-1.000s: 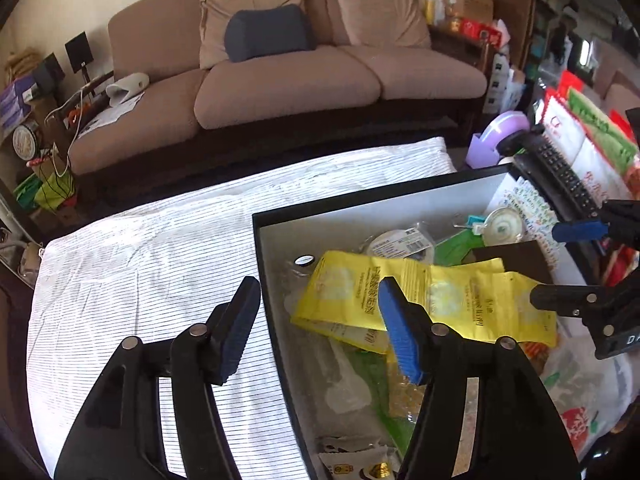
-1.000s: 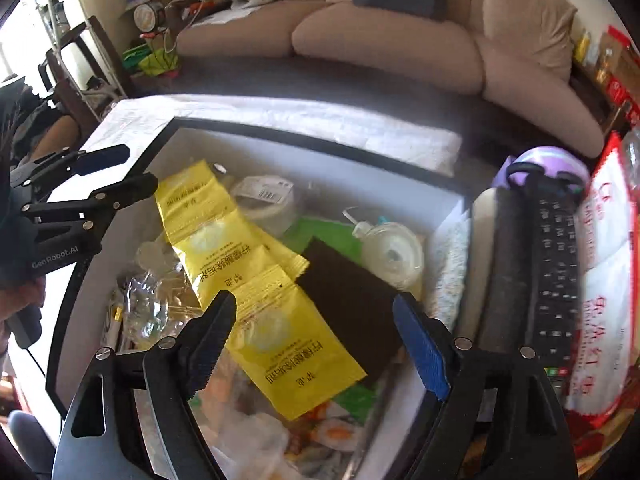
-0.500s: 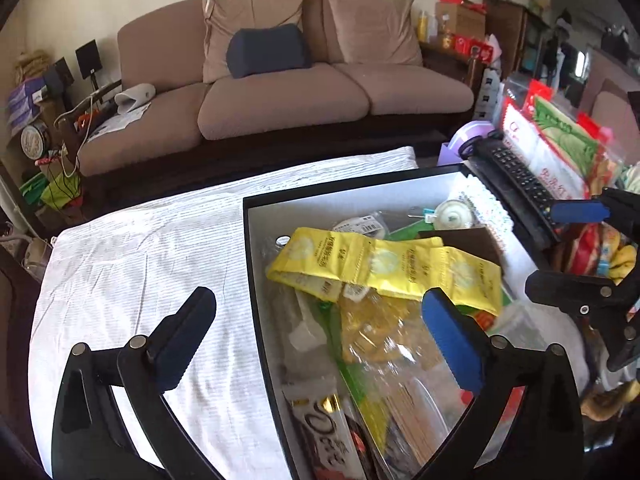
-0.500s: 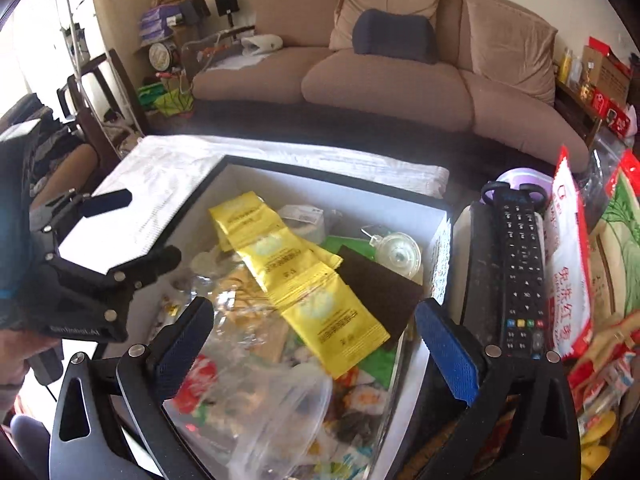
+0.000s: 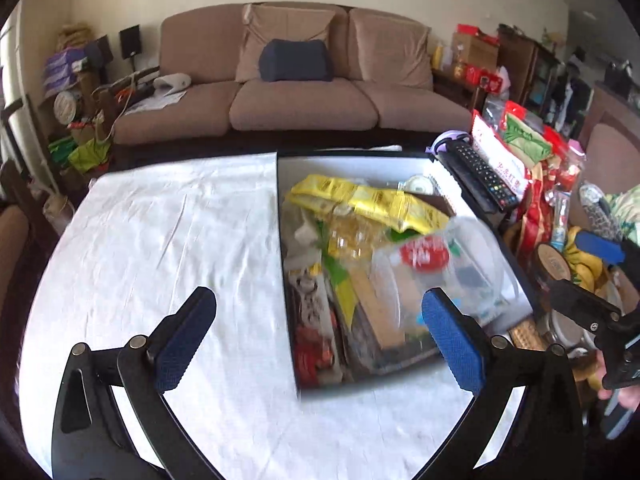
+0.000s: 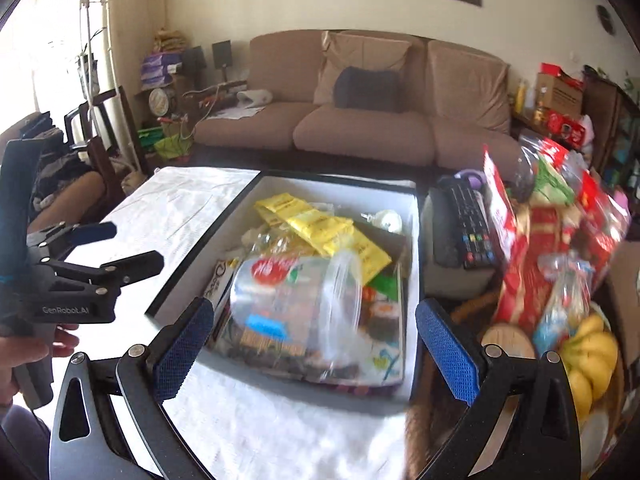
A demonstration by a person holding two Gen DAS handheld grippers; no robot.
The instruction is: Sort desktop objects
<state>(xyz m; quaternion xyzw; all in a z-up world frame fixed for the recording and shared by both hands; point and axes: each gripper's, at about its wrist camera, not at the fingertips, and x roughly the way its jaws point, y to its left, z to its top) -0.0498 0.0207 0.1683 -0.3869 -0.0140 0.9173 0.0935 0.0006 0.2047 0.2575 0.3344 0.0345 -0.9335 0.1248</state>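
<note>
both grippers [image 5: 318, 334] [image 6: 314, 346] agape above box [image 6: 416, 240]

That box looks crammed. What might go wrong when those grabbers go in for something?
The box is piled loosely: a clear plastic container lies over the snack packets, so it may slide or hide a target. The yellow sachets overlap, so either open hand-held gripper, left or right, may lift several together.

Both tools [image 5: 318, 334] [image 6: 314, 346] have pulled back from the box [image 5: 404, 380].
</note>
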